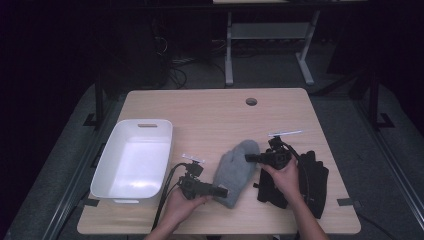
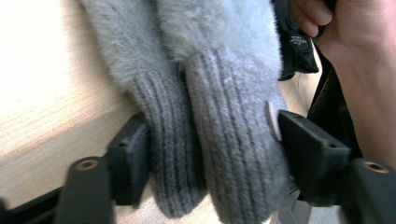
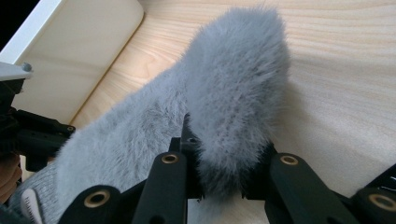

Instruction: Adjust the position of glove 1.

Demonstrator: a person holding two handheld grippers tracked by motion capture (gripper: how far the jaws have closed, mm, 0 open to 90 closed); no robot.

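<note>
A pair of grey fuzzy mittens lies near the middle of the wooden table, one on top of the other, with the ribbed cuffs toward the front edge. My left gripper is at the cuff end. In the left gripper view its jaws press both ribbed cuffs from either side. My right gripper is at the far, rounded end, shut on the fluffy tip of the upper mitten. The right gripper pinches the fur between its jaws.
A white plastic tub, empty, stands at the left of the table. A pair of black gloves lies at the right under my right hand. A round cable hole sits near the far edge. Desk legs and cables are on the floor beyond.
</note>
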